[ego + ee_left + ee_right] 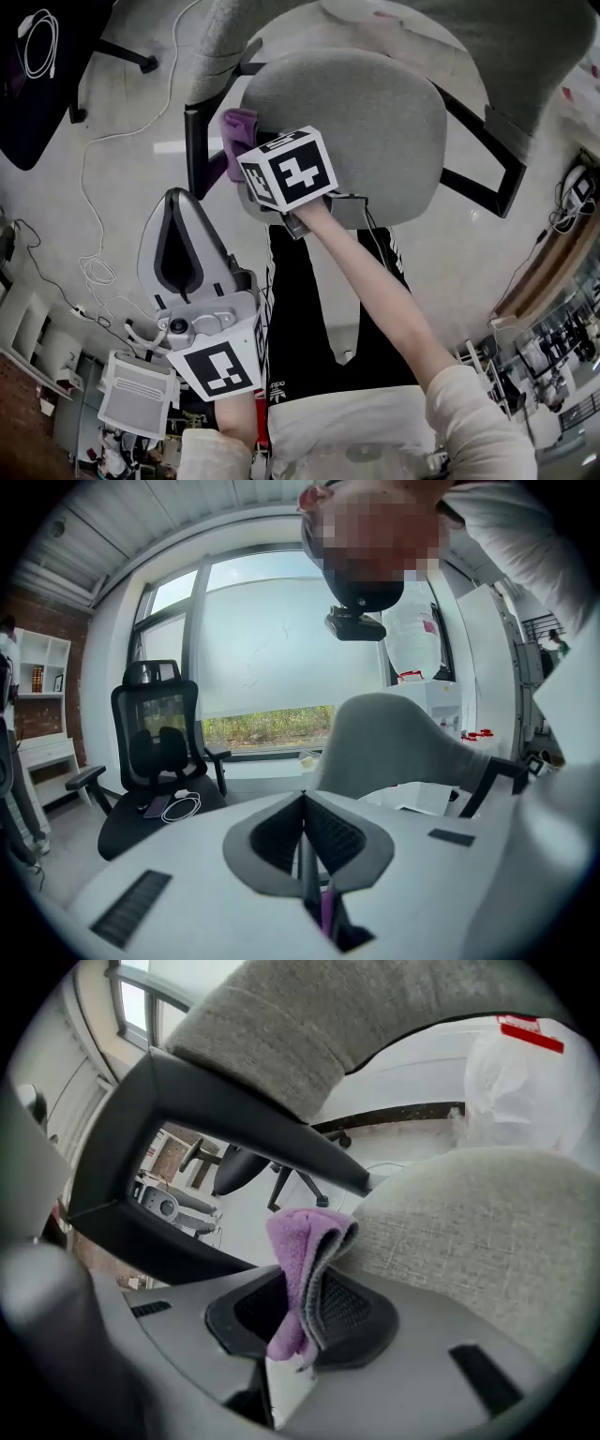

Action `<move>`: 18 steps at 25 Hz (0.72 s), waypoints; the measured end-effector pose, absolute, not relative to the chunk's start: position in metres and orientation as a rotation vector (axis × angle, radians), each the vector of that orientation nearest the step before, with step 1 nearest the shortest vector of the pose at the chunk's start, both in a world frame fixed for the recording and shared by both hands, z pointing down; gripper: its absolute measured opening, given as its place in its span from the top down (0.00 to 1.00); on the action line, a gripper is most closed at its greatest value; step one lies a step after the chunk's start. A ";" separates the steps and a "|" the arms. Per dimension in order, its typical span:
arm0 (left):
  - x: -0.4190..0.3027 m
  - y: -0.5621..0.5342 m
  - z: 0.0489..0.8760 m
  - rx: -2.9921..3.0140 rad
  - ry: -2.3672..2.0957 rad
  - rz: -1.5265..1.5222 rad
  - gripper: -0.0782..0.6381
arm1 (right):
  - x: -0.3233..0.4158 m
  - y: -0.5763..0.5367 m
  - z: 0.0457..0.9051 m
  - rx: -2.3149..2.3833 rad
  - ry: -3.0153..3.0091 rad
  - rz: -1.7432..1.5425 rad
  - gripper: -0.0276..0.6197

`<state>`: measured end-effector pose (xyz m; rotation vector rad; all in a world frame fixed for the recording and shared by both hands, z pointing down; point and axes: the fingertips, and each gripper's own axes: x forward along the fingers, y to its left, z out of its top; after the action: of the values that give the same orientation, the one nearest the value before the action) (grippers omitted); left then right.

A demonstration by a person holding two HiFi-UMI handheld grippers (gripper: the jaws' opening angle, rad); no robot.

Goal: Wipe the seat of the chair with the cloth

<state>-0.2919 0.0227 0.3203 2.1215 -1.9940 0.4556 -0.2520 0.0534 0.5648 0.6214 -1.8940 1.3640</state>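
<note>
R tongs (309, 1290) clamp purple cloth (291, 1241) at seat (469, 1232) left edge; L tongs (305, 808) closed, empty. Risk: cloth bunched, fabric drag could pull it out.

Seat (375, 122) open; armrest (191, 150) alongside

The grey chair seat (375, 131) bears the purple cloth (239, 131) at its 9 o'clock edge. The pale floor (131, 197) carries a loose white cable (94, 270) at 9 o'clock and a black chair leg (127, 56) at 11 o'clock.
</note>
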 end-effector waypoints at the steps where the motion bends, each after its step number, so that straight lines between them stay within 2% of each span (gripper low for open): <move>1: -0.295 0.023 0.320 2.121 -1.999 0.458 0.87 | -0.251 0.054 0.570 0.623 -1.883 1.365 0.82; 10: -0.285 0.016 0.325 2.116 -1.981 0.442 0.87 | -0.227 0.054 0.576 0.623 -1.865 1.329 0.82; 18: -0.239 0.005 0.316 2.202 -1.916 0.430 0.87 | -0.154 0.056 0.574 0.700 -1.824 1.251 0.82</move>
<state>-0.2390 0.0046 0.3164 2.2023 -1.9161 0.4296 -0.1537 0.0563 0.5739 0.7002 -1.8242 1.2509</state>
